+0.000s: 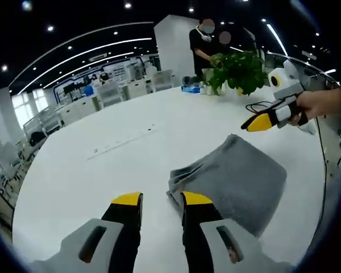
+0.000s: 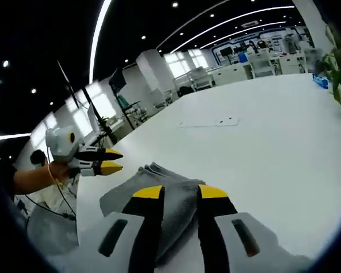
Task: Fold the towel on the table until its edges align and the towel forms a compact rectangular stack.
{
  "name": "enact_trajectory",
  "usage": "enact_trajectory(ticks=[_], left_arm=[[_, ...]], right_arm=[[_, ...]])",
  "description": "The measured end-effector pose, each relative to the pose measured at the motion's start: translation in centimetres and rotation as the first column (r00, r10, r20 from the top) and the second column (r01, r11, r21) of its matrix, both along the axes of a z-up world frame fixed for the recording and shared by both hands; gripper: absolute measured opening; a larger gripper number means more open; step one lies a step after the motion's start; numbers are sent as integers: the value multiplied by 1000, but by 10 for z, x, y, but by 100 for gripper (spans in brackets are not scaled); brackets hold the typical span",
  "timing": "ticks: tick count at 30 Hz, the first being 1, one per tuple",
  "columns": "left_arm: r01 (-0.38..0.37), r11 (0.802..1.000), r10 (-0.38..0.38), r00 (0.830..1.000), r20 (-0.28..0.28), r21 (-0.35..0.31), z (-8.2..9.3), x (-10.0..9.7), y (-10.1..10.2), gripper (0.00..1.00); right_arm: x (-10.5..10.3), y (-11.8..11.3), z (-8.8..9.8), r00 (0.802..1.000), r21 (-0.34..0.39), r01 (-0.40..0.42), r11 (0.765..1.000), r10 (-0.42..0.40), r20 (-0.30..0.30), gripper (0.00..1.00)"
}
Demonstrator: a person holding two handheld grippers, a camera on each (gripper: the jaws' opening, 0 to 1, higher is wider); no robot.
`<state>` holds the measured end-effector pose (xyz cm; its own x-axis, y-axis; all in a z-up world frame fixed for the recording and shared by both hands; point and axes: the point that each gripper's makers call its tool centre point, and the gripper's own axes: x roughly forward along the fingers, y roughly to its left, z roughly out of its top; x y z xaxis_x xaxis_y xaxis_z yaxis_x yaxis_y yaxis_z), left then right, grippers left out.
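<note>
Towel (image 1: 233, 179), grey and already folded into a thick stack, lies on the white counter (image 1: 131, 148) just ahead of both tongs. The left tongs (image 1: 162, 199) stand apart and empty beside its layered corner; the right tongs (image 2: 181, 192), also apart and empty, hover over it, probably poised to check or neaten the edges. A potted plant (image 1: 236, 71) stands well beyond.
</note>
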<state>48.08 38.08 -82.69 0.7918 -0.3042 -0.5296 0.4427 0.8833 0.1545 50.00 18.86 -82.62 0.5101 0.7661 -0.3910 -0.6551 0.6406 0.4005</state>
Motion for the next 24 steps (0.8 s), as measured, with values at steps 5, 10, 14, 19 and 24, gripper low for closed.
enact_trajectory(ticks=[5, 10, 14, 19, 24], left_arm=[[18, 998, -17, 1000, 3, -61, 6, -18, -4, 36], [39, 999, -39, 999, 0, -24, 3, -35, -4, 42], [42, 998, -42, 999, -5, -39, 3, -49, -4, 45], [38, 998, -39, 999, -7, -53, 1, -65, -2, 51], [29, 997, -30, 1000, -8, -75, 2, -81, 1, 55]], right_arm=[[-9, -9, -4, 999, -53, -20, 998, 21, 32, 27], [-18, -17, -8, 998, -106, -14, 994, 21, 60, 30], [-28, -22, -10, 997, -126, -6, 992, 15, 69, 34], [-41, -29, -14, 998, -144, -1, 990, 11, 67, 41], [-58, -36, -15, 997, -173, 3, 985, 11, 82, 45]])
